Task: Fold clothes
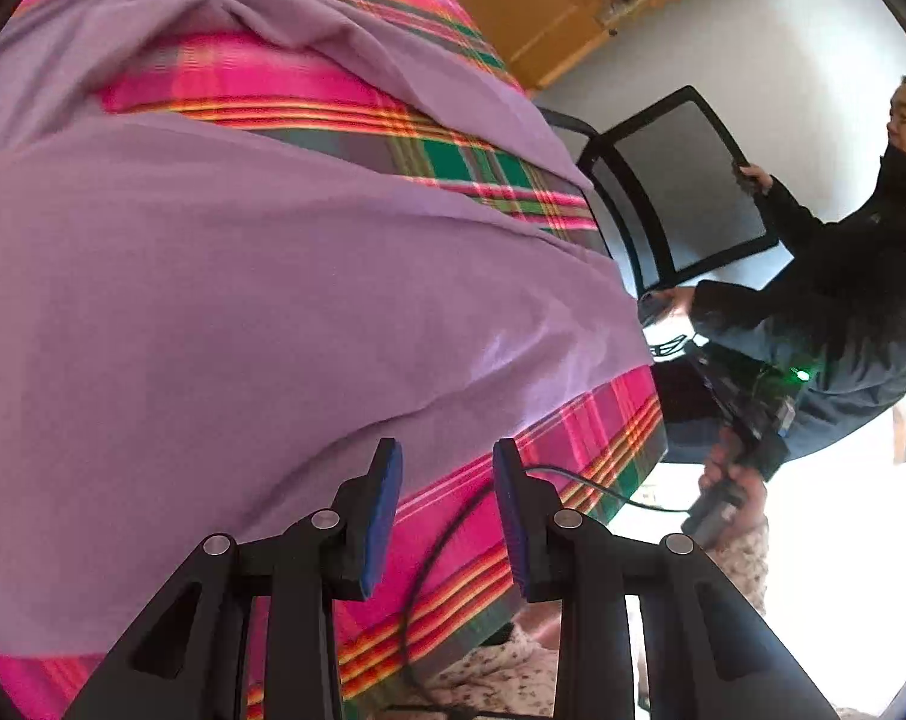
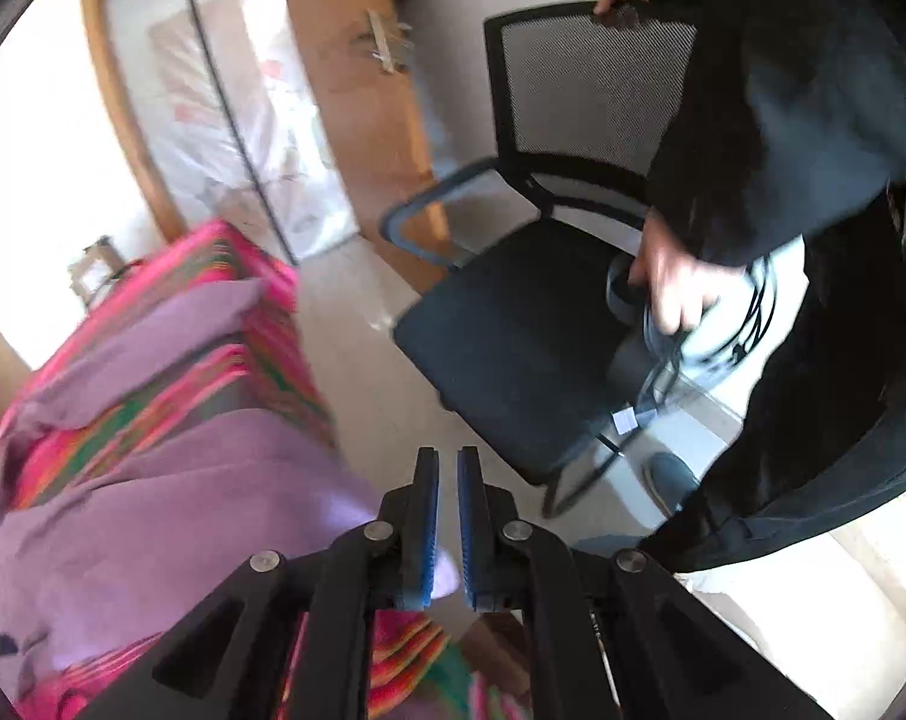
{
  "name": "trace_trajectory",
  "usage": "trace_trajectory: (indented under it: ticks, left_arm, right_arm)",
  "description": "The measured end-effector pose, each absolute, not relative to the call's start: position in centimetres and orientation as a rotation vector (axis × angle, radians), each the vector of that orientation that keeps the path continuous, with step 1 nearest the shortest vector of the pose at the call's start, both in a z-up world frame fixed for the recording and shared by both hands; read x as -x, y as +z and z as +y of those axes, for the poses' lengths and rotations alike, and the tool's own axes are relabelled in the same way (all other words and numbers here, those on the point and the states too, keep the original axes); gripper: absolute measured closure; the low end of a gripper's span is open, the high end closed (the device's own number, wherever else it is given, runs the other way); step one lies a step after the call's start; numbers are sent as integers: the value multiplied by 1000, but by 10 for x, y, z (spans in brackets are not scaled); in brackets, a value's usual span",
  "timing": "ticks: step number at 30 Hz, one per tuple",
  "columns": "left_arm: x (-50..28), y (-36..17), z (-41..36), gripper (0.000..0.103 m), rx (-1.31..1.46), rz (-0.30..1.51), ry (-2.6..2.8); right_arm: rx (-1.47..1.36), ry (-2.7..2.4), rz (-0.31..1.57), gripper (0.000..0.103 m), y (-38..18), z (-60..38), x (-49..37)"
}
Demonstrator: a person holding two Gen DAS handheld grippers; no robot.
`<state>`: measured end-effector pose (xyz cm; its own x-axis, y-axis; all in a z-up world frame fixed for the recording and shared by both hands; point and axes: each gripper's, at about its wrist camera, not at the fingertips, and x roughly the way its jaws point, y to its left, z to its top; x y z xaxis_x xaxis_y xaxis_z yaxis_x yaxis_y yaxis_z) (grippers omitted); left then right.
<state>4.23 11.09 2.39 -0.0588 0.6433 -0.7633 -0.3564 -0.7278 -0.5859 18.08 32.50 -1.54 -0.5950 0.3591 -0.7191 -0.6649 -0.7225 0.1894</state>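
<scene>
In the left wrist view we see the left hand-held gripper (image 1: pixel 447 498) at the bottom centre, its blue pads (image 1: pixel 381 516) spread apart with nothing between them: released. A purple garment (image 1: pixel 243 300) fills the left and middle of the frame, lying rumpled over a surface covered by a pink plaid cloth (image 1: pixel 579 456). The pads sit just past the garment's lower edge, over the plaid strip. A black cable (image 1: pixel 447 540) loops across the cloth between the fingers. At the right, a person in a dark jacket (image 1: pixel 843 276) holds the back of a black mesh chair (image 1: pixel 681 180). Lower right, a hand (image 1: pixel 729 480) grips the other device.

In the right wrist view we see the right hand-held gripper (image 2: pixel 448 516) at the bottom centre, pads nearly together with only a thin slit and nothing held: clenched empty. The purple garment (image 2: pixel 171 480) lies at the lower left on the plaid cloth (image 2: pixel 261 324), blurred. The gripper's tips sit over bare floor (image 2: pixel 381 408) just beside the garment's edge. The chair (image 2: pixel 525 324) stands in the middle right, and the person (image 2: pixel 813 120) fills the upper right, one hand (image 2: pixel 675 282) on cables by the seat.
</scene>
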Motion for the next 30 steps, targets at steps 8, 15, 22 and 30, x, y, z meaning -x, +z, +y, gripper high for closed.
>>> trace_trajectory:
  ticks: [8, 15, 22, 30]
  left_arm:
    - [-66, 19, 55, 71, 1548, -319, 2002]
    - [-84, 16, 40, 70, 1538, -166, 2152]
    - [-97, 11, 59, 70, 1472, 97, 2194]
    - [-97, 8, 79, 70, 1403, 240, 2211]
  right_arm:
    - [937, 2622, 442, 74, 18, 242, -189]
    - [1079, 2813, 52, 62, 1, 164, -166]
    - [1186, 2865, -215, 62, -20, 121, -150]
    - [1207, 2807, -498, 62, -36, 102, -137]
